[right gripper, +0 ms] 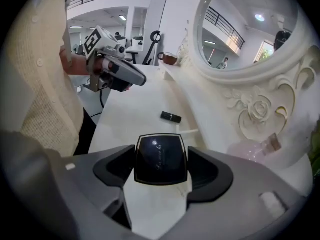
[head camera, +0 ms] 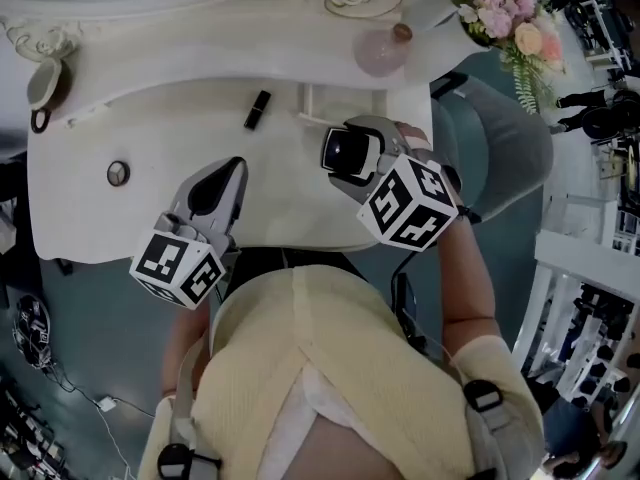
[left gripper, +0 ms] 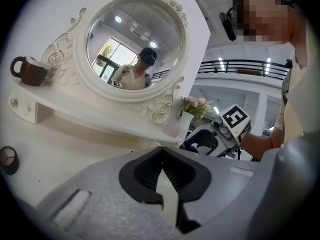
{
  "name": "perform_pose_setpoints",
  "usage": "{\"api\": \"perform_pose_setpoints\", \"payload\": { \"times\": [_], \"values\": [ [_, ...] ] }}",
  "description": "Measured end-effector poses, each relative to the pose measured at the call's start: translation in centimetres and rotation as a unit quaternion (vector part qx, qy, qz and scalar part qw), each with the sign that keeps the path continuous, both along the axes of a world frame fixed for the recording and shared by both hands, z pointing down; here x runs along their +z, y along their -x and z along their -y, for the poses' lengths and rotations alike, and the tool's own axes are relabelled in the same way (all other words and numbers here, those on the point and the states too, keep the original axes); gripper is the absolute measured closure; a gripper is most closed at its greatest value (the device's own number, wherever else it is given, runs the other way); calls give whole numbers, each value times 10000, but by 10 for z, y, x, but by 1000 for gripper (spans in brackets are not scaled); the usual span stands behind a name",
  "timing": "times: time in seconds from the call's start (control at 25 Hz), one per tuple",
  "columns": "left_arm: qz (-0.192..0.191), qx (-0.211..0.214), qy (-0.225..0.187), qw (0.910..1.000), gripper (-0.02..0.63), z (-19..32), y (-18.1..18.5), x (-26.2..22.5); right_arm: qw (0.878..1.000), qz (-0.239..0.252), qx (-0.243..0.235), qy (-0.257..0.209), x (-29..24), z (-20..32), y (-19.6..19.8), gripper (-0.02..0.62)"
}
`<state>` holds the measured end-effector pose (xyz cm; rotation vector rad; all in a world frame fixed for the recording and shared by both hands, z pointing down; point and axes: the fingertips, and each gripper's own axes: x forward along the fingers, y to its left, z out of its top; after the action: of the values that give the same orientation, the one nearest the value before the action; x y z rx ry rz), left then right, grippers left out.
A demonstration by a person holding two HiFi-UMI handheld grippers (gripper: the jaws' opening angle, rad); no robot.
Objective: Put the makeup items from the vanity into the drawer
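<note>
My right gripper [head camera: 338,153] is shut on a black square compact [right gripper: 161,159], held just above the white vanity top [head camera: 150,138] near its right front. A black lipstick [head camera: 258,109] lies further back on the top, beyond the compact in the right gripper view, where the lipstick [right gripper: 171,116] lies flat. A small round compact [head camera: 118,173] rests at the left, also low at the left edge as a round compact [left gripper: 9,157]. My left gripper [head camera: 233,168] hovers over the front middle, shut with nothing between its jaws [left gripper: 161,166].
A pink perfume bottle [head camera: 381,50] and a flower vase [head camera: 510,13] stand at the back right. A brown mug [left gripper: 30,70] sits on the shelf beside the round mirror [left gripper: 135,44]. A grey chair [head camera: 500,148] is right of the vanity.
</note>
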<state>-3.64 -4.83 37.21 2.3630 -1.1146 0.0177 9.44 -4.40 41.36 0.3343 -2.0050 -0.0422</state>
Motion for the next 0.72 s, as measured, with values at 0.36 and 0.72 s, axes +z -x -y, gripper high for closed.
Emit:
{"api": "perform_pose_setpoints", "payload": {
  "times": [0.36, 0.72],
  "values": [
    [-79, 236, -131, 9996, 609, 8, -14, -6, 9972, 176, 692, 226, -1, 49, -21, 264],
    [-113, 348, -87, 9993, 609, 13, -21, -5, 9806, 383, 1374, 1345, 12, 65, -35, 264]
  ]
}}
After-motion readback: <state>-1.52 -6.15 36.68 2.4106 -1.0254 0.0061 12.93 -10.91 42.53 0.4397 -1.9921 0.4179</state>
